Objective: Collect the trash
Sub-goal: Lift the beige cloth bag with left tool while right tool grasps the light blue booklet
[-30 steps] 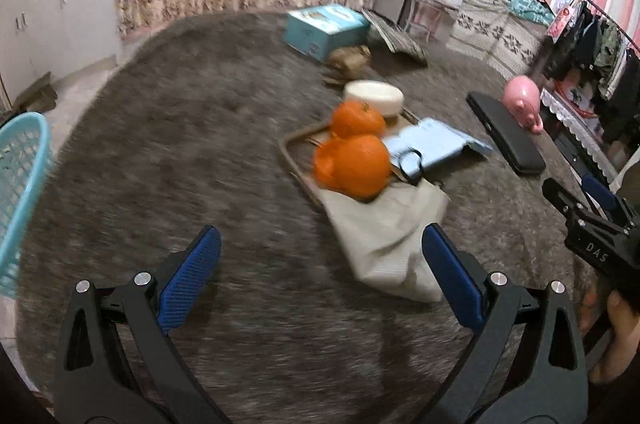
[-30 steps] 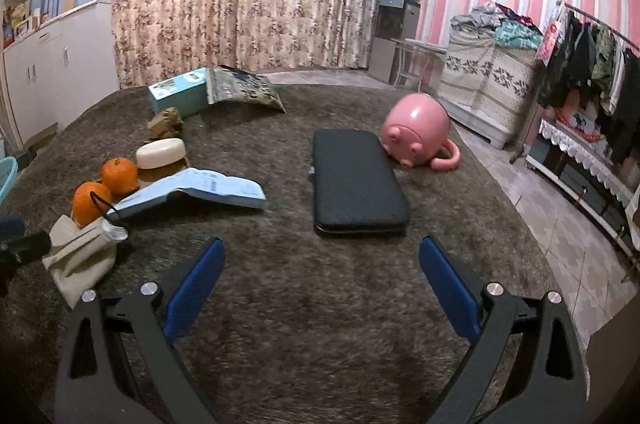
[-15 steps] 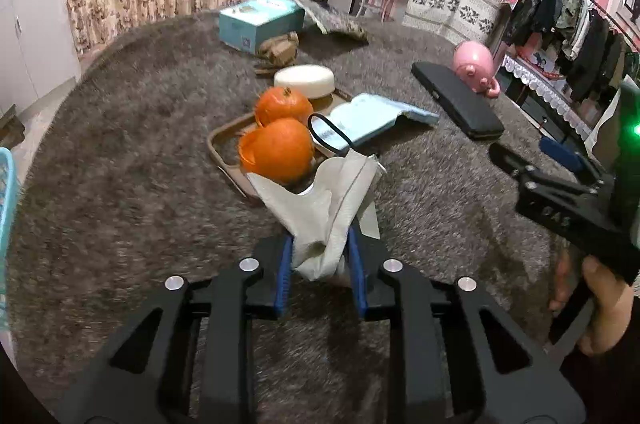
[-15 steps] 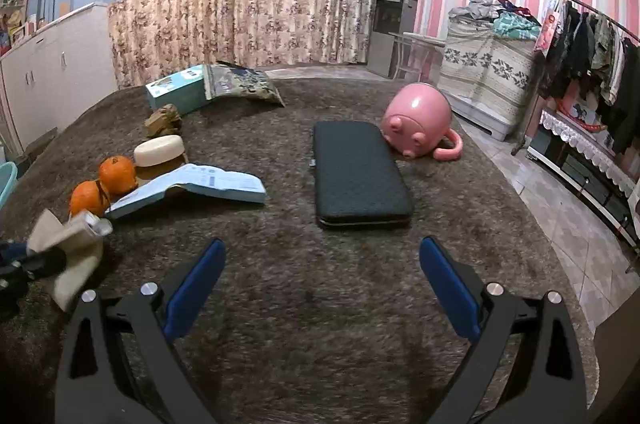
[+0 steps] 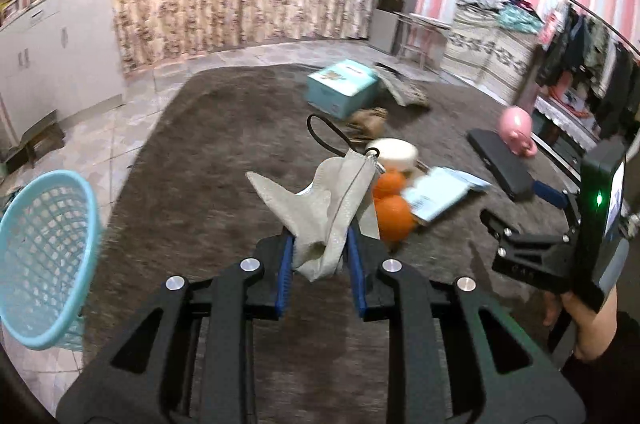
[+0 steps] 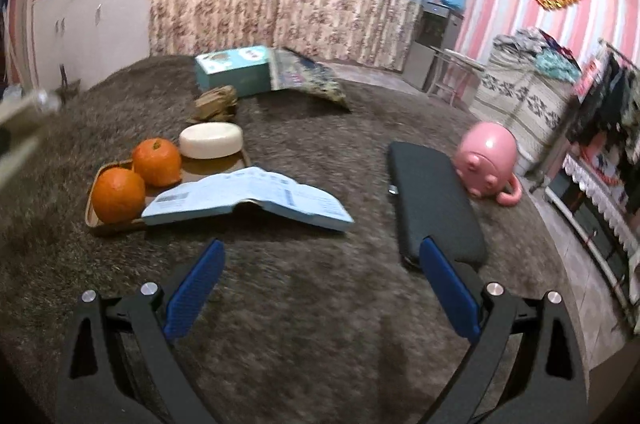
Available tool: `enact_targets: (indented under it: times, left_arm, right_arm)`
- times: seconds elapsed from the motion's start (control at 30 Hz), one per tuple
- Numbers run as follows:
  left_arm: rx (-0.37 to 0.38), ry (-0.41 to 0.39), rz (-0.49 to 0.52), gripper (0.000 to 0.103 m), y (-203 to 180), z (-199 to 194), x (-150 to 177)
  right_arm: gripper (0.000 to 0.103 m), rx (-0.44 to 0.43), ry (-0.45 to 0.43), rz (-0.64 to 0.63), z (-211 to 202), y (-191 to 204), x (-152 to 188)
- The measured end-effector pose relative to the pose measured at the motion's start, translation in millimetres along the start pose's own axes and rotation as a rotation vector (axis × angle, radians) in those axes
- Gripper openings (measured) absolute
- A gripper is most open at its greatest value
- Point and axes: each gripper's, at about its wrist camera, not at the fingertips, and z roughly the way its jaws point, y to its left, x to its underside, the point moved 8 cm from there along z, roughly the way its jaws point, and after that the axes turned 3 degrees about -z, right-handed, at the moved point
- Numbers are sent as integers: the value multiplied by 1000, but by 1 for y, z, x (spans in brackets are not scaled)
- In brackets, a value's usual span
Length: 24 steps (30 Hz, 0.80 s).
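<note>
My left gripper [image 5: 320, 244] is shut on a crumpled beige cloth pouch [image 5: 332, 199] with a black cord loop, held up off the brown shaggy table [image 5: 224, 151]. A teal mesh basket [image 5: 44, 256] stands low at the left, beside the table edge. My right gripper [image 6: 320, 252] is open and empty, low over the table just in front of an open light-blue booklet [image 6: 248, 197]. A crumpled brown wrapper [image 6: 216, 101] lies further back. In the left wrist view the right gripper [image 5: 532, 252] shows at the right, with a hand on it.
Two oranges [image 6: 120, 193] sit on a wooden tray [image 6: 94, 220] by a white round block [image 6: 211, 139]. A black case [image 6: 432, 207] and a pink pig mug [image 6: 486, 157] lie right. A teal box [image 6: 234, 69] and a printed bag [image 6: 308, 77] sit at the back.
My left gripper closed on the beige pouch and lifted it off the table, swinging towards the basket side. My right gripper moved left, towards the booklet and tray.
</note>
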Motion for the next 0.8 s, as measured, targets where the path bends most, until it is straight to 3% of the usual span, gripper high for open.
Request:
enact_targets:
  times: [0.3,0.43,0.47,0.53,0.8]
  left_arm:
    - [-59,-7,-67,23,43,4,-6]
    - [-64,-6,-81,23,50,7,-6]
    - [-67,-6,-82,23,51,8,-6]
    - [-71,-6,-84,23,53,8,-6]
    - [-87,-23,-97,23,63,1,-7]
  right_arm:
    - [93,-1,44,-66,33,5,-18]
    - [59,-50,70,-70,46,7,-21]
    - [55,-70,76,-70,48,8,-21]
    - [35,-113,90,-68,52,12,-21]
    - [16,-116,32,-22,38,3,-26]
